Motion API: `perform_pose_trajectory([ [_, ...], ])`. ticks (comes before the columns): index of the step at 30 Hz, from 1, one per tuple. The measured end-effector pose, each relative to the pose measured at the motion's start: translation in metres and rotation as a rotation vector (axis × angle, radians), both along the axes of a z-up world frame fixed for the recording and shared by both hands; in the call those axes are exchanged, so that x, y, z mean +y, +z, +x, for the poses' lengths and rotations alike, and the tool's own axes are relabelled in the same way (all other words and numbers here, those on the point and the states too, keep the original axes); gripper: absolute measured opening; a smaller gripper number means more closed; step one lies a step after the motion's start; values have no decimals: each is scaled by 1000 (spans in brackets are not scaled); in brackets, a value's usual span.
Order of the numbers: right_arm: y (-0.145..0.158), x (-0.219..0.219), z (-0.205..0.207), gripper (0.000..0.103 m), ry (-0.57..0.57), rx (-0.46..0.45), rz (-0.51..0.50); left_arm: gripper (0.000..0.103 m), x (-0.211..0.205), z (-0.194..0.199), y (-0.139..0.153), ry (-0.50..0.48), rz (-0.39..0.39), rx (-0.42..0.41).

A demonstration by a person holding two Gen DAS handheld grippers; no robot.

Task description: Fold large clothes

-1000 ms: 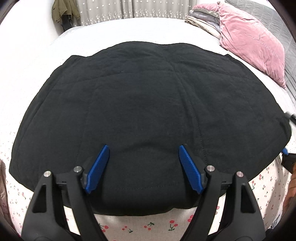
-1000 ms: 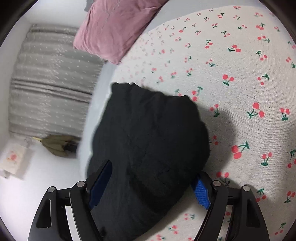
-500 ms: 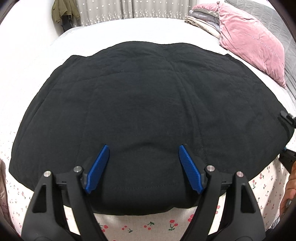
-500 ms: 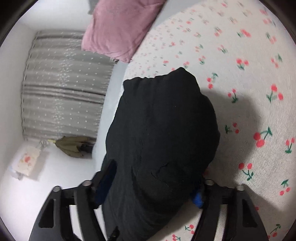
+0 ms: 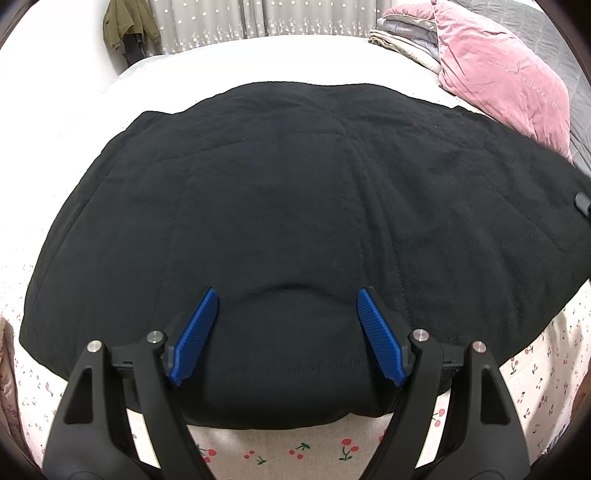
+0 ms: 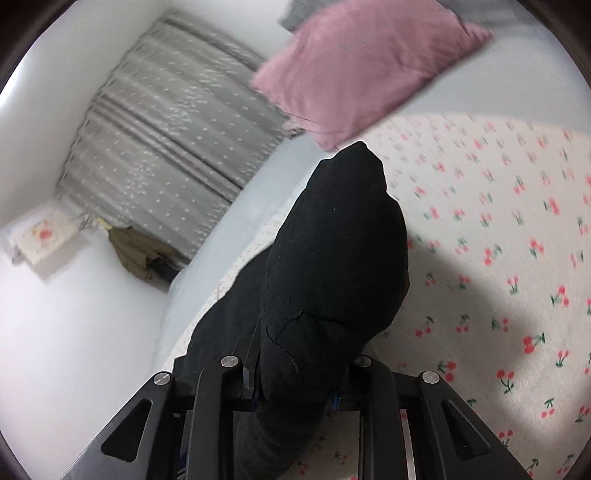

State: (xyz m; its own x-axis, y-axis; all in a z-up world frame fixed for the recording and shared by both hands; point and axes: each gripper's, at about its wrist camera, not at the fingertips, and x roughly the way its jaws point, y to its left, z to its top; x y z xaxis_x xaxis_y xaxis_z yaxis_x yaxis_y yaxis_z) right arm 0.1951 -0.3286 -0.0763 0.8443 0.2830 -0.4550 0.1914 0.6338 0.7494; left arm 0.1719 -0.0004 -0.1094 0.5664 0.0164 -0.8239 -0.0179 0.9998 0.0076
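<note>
A large black quilted garment (image 5: 295, 206) lies spread flat on the bed. My left gripper (image 5: 288, 332) is open, its blue pads (image 5: 195, 336) on either side of the garment's near hem, resting over the fabric. My right gripper (image 6: 295, 387) is shut on a bunched corner of the black garment (image 6: 332, 266) and holds it lifted above the cherry-print sheet (image 6: 498, 258). The fabric hides its pads. A small black part at the left wrist view's right edge (image 5: 583, 202) touches the garment's far right corner.
A pink pillow (image 5: 506, 74) and folded bedding (image 5: 402, 33) lie at the bed's far right. Grey curtains (image 5: 258, 14) and an olive jacket (image 5: 125, 26) hang behind. The cherry-print sheet (image 5: 280, 454) shows at the near edge.
My right gripper closed on the garment's corner and lifted it, swinging toward the pillow. The garment's right edge rose slightly. My left gripper stayed still and open.
</note>
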Motion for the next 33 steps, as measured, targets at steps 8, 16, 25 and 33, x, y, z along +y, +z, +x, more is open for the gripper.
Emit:
perform_pose_trajectory([
  [8,-21,-17,-3,25,-19,53,80,79,30,-9,17,25,-93,-5],
  [16,-14,-14,-5,25,-16,68,31,79,129,-36,20,175,-184,-10],
  [25,59,51,4,23,-12,17,-300,79,183,-52,4,121,-270,-19],
  [33,171,247,-19,22,224,-366,-918,79,259,-78,36,264,-393,-160],
])
